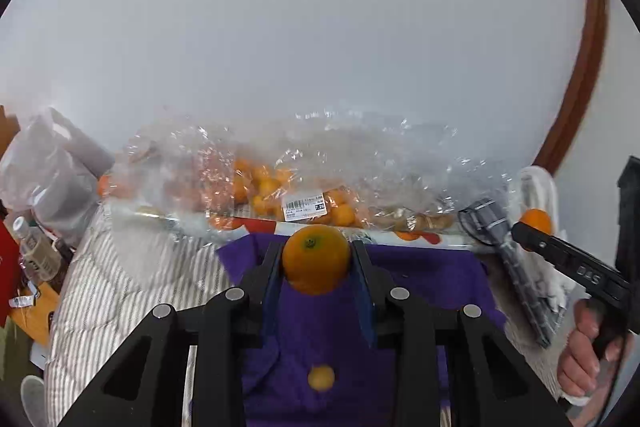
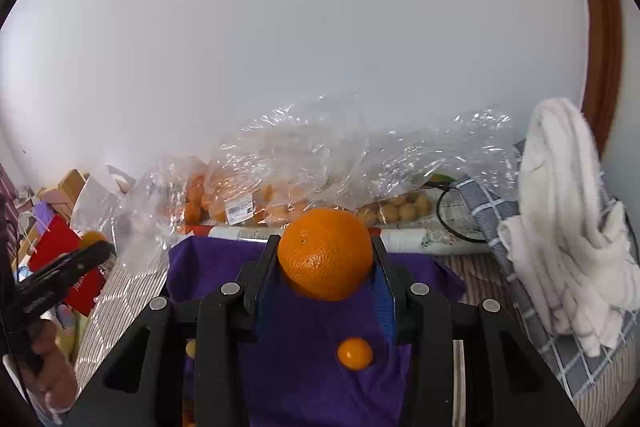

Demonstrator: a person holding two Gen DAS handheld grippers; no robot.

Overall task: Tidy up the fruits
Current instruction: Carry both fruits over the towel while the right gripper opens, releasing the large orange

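My left gripper [image 1: 316, 259] is shut on a small orange [image 1: 316, 261] with a green stem, held above a purple cloth [image 1: 420, 271]. My right gripper [image 2: 325, 255] is shut on a bigger orange [image 2: 325, 254] above the same purple cloth [image 2: 208, 263]. A small yellow fruit [image 1: 321, 377] lies on the cloth below the left gripper. A small orange fruit [image 2: 355, 353] lies on the cloth below the right gripper. The right gripper also shows at the right of the left wrist view [image 1: 532, 227], the left gripper at the left of the right wrist view [image 2: 94, 247].
Clear plastic bags of small orange fruits [image 1: 280, 187] and pale round fruits [image 2: 396, 209] lie along the white wall. A white towel [image 2: 568, 211] hangs at the right. A striped cover [image 1: 120, 287], a red box [image 2: 68, 263] and clutter lie at the left.
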